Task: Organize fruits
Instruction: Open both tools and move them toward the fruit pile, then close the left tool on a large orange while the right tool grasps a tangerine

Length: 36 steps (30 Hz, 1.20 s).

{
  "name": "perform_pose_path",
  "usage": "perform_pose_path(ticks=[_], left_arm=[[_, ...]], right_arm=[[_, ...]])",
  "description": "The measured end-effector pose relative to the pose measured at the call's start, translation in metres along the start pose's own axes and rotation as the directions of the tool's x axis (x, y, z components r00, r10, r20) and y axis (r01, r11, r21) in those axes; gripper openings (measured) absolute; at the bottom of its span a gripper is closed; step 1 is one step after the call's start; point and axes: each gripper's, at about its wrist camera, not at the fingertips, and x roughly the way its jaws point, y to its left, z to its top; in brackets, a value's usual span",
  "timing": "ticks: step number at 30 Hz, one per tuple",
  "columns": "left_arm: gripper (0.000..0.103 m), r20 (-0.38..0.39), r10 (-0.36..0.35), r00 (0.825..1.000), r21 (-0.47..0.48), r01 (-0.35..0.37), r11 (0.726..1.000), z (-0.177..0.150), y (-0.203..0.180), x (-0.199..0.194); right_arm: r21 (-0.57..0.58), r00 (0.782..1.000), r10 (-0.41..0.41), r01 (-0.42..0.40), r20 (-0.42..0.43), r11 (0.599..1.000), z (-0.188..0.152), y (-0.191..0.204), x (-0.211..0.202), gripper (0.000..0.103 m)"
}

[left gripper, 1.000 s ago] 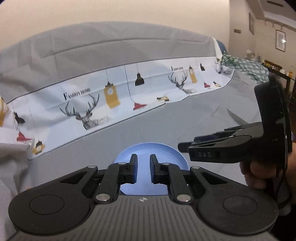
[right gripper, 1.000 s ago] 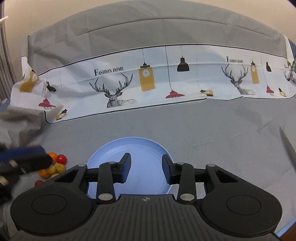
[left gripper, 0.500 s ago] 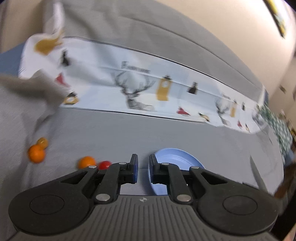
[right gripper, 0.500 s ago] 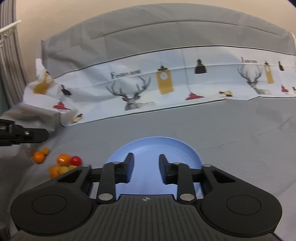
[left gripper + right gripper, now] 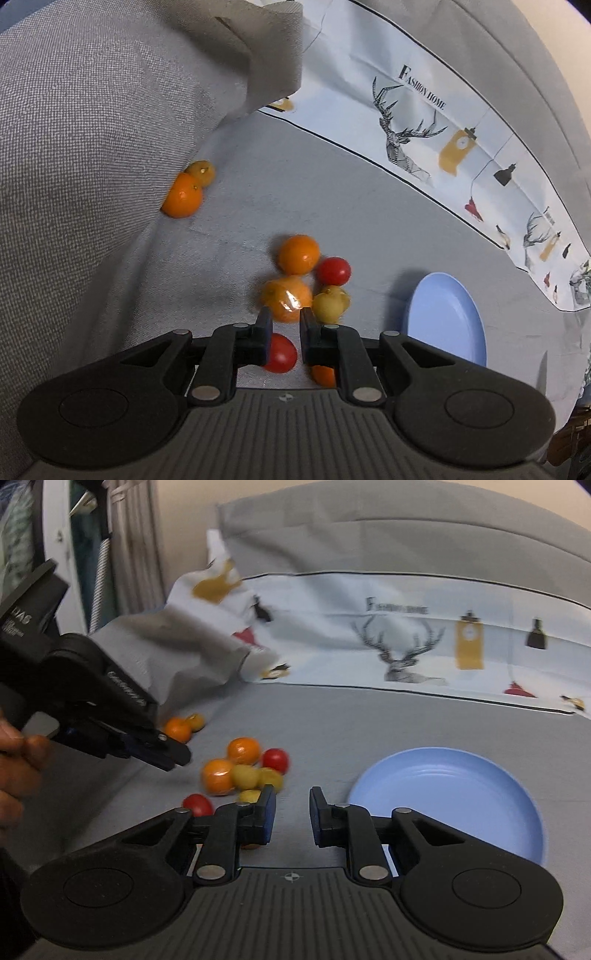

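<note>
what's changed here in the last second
The left gripper swung from the blue plate over to the fruit pile, empty, hovering above it. The right gripper turned that way too, its fingers narrowing, then reopening slightly, holding nothing. Fruits and plate stayed put.

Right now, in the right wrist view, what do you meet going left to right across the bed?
Hand, left gripper, orange pair by the pillow, fruit cluster, blue plate.

Fruits [image 5: 243,768] left of plate [image 5: 447,786]
</note>
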Motion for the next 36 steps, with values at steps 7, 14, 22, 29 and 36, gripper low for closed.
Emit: perform_pose_path(ticks=[7, 14, 22, 29, 36], left_arm=[[0.047, -0.001, 0.028, 1.000, 0.012, -0.028, 1.000, 0.000, -0.008, 0.010], [0.054, 0.004, 0.035, 0.999, -0.033, -0.035, 0.999, 0.002, -0.006, 0.023], [0.054, 0.000, 0.065, 0.998, -0.021, -0.065, 0.998, 0.003, -0.008, 0.039], [0.052, -0.008, 0.056, 0.998, -0.025, -0.056, 0.998, 0.003, -0.008, 0.044], [0.039, 0.005, 0.047, 0.999, 0.017, -0.047, 0.999, 0.001, -0.015, 0.042]], right_arm=[[-0.006, 0.997, 0.038, -0.039, -0.064, 0.999, -0.001, 0.011, 0.025, 0.049], [-0.030, 0.993, 0.044, -0.048, -0.113, 0.998, -0.004, 0.019, 0.046, 0.051], [-0.043, 0.988, 0.032, -0.039, -0.154, 0.998, -0.007, 0.021, 0.060, 0.051], [-0.076, 0.981, 0.050, -0.066, -0.189, 0.995, -0.012, 0.026, 0.064, 0.048], [-0.100, 0.981, 0.045, -0.065, -0.187, 0.993, -0.014, 0.024, 0.057, 0.038]])
